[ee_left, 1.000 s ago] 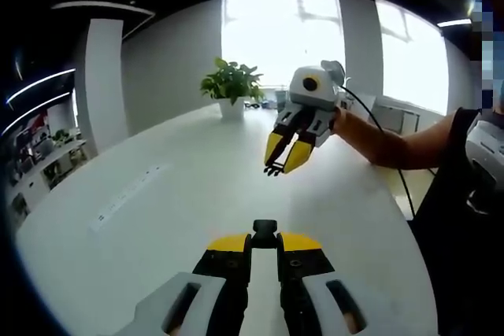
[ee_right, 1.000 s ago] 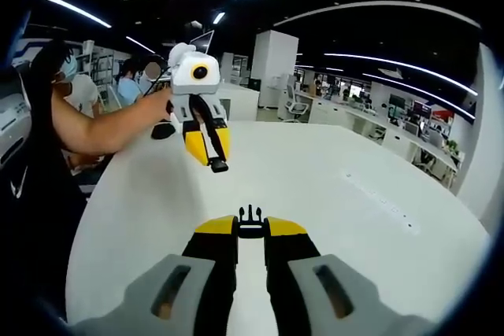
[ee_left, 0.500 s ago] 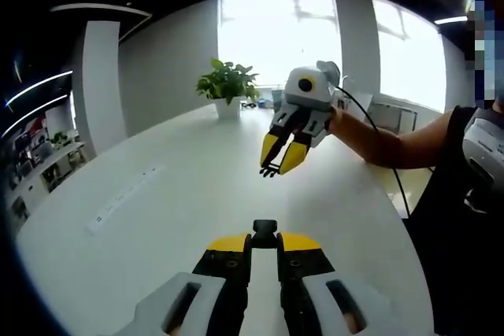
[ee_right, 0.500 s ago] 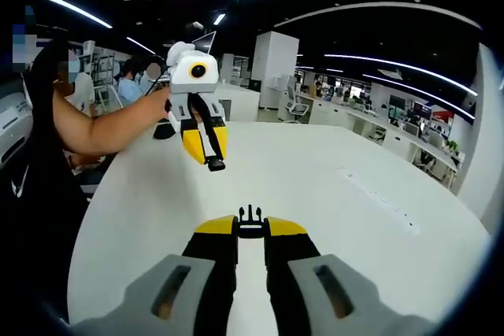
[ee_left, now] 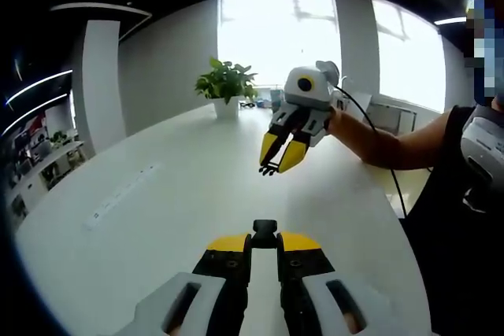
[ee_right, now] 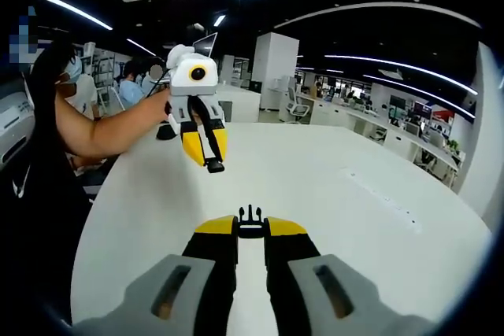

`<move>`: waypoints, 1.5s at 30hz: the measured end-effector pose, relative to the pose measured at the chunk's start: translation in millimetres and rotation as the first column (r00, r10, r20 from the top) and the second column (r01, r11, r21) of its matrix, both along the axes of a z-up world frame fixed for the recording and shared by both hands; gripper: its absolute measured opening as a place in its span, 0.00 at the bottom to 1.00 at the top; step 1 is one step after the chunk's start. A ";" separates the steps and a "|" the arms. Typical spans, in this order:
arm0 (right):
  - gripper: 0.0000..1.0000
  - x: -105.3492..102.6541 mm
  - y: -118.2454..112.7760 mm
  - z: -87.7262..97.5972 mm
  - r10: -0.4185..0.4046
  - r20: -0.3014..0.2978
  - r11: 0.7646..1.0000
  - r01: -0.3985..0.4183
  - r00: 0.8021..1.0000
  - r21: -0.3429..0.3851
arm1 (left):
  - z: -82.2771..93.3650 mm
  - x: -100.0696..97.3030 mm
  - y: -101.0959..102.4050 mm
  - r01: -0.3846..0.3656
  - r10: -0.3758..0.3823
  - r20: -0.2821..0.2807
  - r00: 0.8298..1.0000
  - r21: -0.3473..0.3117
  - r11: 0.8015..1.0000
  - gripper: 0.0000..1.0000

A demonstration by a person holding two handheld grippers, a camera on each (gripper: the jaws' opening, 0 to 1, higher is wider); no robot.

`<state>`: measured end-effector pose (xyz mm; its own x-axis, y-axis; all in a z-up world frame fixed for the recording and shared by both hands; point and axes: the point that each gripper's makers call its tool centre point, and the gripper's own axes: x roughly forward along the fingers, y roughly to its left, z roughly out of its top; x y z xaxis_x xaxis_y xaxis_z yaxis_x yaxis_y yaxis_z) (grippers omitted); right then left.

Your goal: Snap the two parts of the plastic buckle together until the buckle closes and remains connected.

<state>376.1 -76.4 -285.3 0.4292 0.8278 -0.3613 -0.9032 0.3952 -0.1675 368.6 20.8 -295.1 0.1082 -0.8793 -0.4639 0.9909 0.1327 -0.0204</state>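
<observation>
Left tool (ee_left: 264, 243) had its jaws clamped on the socket half of the buckle (ee_left: 264, 230), a small black block standing out past the yellow tips. Right tool (ee_right: 250, 228) had its jaws closed on the pronged half of the buckle (ee_right: 250, 216), prongs pointing forward. In the left gripper view the right tool (ee_left: 279, 156) hung above the white counter (ee_left: 157, 218), prongs (ee_left: 269, 169) angled down toward the camera; over the past second it had drifted slightly left and up in that view. In the right gripper view the left tool (ee_right: 207, 149) likewise edged a little leftward, socket end (ee_right: 214, 166) aimed down. The two halves remained well apart, so the shift read as aligning, not yet closing; mating was not begun. Beyond them: a potted plant (ee_left: 229, 84) at the far end of the counter before bright windows, and a flat strip (ee_left: 120, 197) set in the counter surface. Hard to make out: the socket's opening, and whether prongs and socket were squarely in line. The person's forearm (ee_left: 386, 143) ran off toward the right edge.
</observation>
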 end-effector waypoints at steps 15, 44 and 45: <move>0.12 -1.4 -2.3 -1.9 -0.004 0.000 1.000 0.004 1.000 0.002 | 0.6 -3.4 -0.8 0.015 -0.015 0.004 1.000 -0.001 1.000 0.11; 0.12 -7.1 6.5 -27.7 0.046 -0.014 0.999 -0.046 0.999 0.009 | -24.6 -12.1 3.6 0.028 -0.028 0.016 0.999 -0.001 1.000 0.11; 0.12 -6.8 6.6 -31.1 0.046 -0.020 0.999 -0.046 0.999 0.003 | -27.8 -12.3 4.5 0.028 -0.028 0.014 1.000 0.009 1.000 0.11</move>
<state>369.3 -69.8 -316.5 0.3836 0.8472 -0.3676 -0.9235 0.3539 -0.1482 356.3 25.4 -322.9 0.0899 -0.8780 -0.4702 0.9945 0.1047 -0.0054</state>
